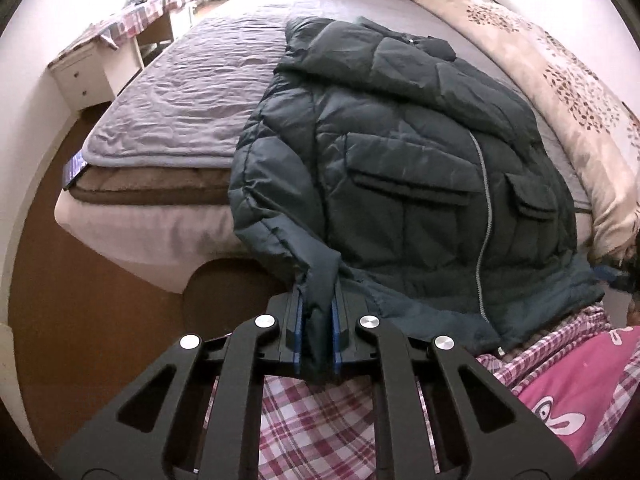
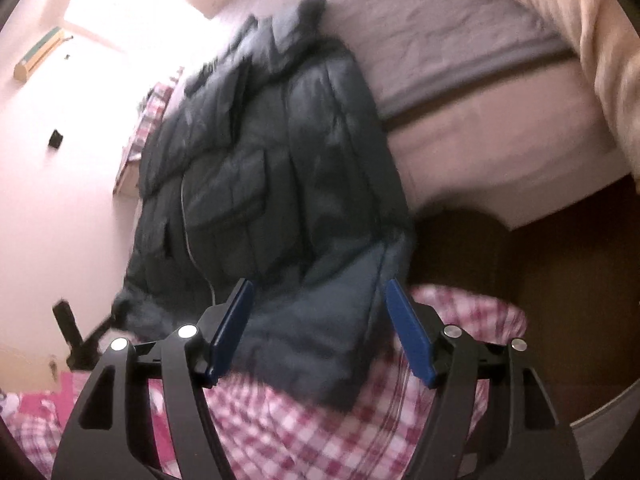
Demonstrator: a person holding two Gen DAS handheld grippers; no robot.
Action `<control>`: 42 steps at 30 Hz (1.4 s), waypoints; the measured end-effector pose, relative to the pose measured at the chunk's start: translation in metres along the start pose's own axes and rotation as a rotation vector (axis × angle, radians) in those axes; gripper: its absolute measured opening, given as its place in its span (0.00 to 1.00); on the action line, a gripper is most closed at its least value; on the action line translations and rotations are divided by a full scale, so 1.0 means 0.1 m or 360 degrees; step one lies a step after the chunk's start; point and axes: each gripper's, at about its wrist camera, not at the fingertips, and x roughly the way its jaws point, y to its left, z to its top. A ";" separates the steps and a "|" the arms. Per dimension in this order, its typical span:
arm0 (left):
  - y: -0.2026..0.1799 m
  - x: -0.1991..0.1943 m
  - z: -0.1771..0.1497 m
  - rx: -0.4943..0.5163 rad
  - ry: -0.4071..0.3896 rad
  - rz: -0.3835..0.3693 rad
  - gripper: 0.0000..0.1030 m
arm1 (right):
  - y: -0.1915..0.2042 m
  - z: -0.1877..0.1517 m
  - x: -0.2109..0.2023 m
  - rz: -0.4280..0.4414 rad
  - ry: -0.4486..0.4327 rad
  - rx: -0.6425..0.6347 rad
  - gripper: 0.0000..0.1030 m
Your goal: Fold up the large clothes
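A large dark teal puffer jacket (image 1: 400, 160) lies front up on the bed (image 1: 192, 92), its zipper and two flap pockets showing and its hem hanging over the near edge. My left gripper (image 1: 318, 308) is shut on the jacket's sleeve cuff (image 1: 320, 276) at the lower left. In the right wrist view the jacket (image 2: 272, 168) is blurred. My right gripper (image 2: 320, 300) is open, its blue fingers (image 2: 408, 328) on either side of the jacket's lower corner, not closed on it. The other gripper shows dimly at the left (image 2: 76, 340).
The bed has a grey quilted cover and a beige leaf-print duvet (image 1: 560, 80) along the right. A white desk with a checked cloth (image 1: 120, 32) stands at the far left. Brown floor (image 1: 80, 280) lies below the bed. Pink plaid clothing (image 1: 320, 420) is close under the grippers.
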 end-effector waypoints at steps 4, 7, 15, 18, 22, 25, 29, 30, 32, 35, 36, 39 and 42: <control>0.05 0.01 -0.02 -0.0042 0.0021 -0.0007 0.11 | -0.02 -0.12 0.12 -0.0078 0.0105 -0.0021 0.66; 0.07 0.04 -0.04 -0.0064 0.0022 -0.0012 0.11 | 0.01 -0.14 0.15 -0.0080 0.0093 -0.0054 0.63; 0.08 0.04 -0.06 -0.0073 0.0001 -0.0022 0.10 | 0.09 -0.13 0.25 -0.0007 0.0055 -0.0085 0.15; 0.08 -0.01 -0.04 -0.0079 -0.0038 -0.0033 0.10 | 0.12 -0.08 0.17 0.0112 -0.0027 -0.0042 0.11; 0.07 -0.15 0.07 -0.0099 -0.0127 -0.0057 0.10 | 0.24 0.04 0.03 0.0253 -0.0149 -0.0041 0.10; 0.06 -0.35 0.21 -0.0116 -0.0239 -0.0080 0.10 | 0.34 0.17 -0.14 0.0368 -0.0253 -0.0057 0.10; 0.04 -0.69 0.42 -0.0116 -0.0421 -0.0102 0.10 | 0.52 0.35 -0.46 0.0507 -0.0419 -0.0087 0.10; 0.03 -0.79 0.46 -0.0112 -0.0463 -0.0106 0.10 | 0.55 0.39 -0.55 0.0534 -0.0460 -0.0099 0.10; 0.03 -0.97 0.53 -0.0110 -0.0546 -0.0124 0.10 | 0.62 0.42 -0.69 0.0574 -0.0531 -0.0117 0.10; 0.01 -1.20 0.57 -0.0095 -0.0633 -0.0152 0.10 | 0.69 0.42 -0.88 0.0597 -0.0614 -0.0151 0.10; 0.01 -1.25 0.57 -0.0088 -0.0650 -0.0157 0.10 | 0.68 0.42 -0.94 0.0603 -0.0634 -0.0153 0.10; -0.03 -1.37 0.52 -0.0063 -0.0678 -0.0158 0.10 | 0.62 0.35 -1.06 0.0634 -0.0684 -0.0134 0.10; -0.04 -1.43 0.44 -0.0039 -0.0676 -0.0176 0.10 | 0.49 0.27 -1.14 0.0669 -0.0709 -0.0101 0.10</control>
